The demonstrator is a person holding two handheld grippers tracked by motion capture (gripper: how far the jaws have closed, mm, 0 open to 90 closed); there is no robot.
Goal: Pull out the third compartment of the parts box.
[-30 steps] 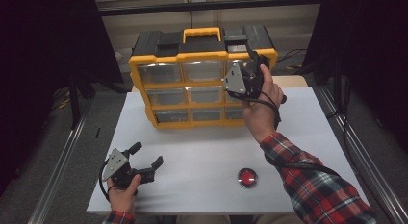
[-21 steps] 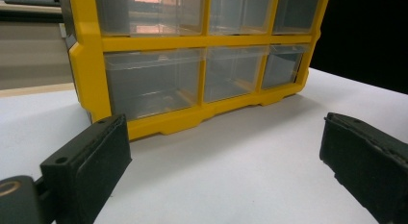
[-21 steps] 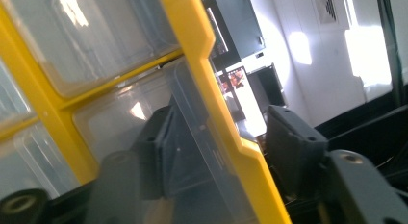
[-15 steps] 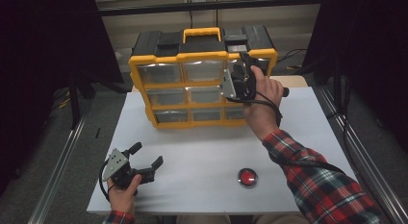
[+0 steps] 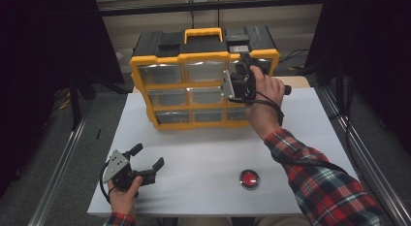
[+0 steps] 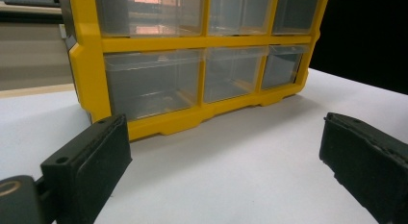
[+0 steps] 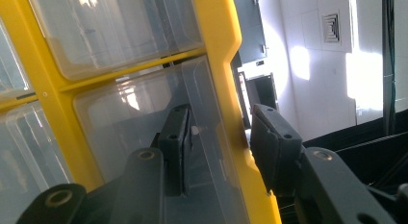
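Note:
A yellow parts cabinet (image 5: 194, 90) with clear drawers stands at the back of the white table (image 5: 203, 148). My right gripper (image 5: 245, 71) is rolled on its side at the cabinet's top-right drawer (image 5: 259, 65). In the right gripper view its jaws (image 7: 216, 137) have just been closing. The clear drawer front (image 7: 134, 113) and the yellow rim (image 7: 216, 41) lie between them, with a sliver of gap at the outer pad (image 7: 269, 142). My left gripper (image 5: 149, 155) rests open near the table's front left. It faces the cabinet's bottom row (image 6: 192, 84) with nothing between its jaws (image 6: 226, 156).
A red round button (image 5: 249, 179) lies on the table in front of the right forearm's plaid sleeve (image 5: 315, 177). Metal rails run along both sides of the table. A black case top with a yellow handle (image 5: 203, 34) caps the cabinet.
The right gripper's jaws have narrowed around the cabinet's top-right corner, and the hand has settled slightly closer to the drawers. The left gripper has stayed put.

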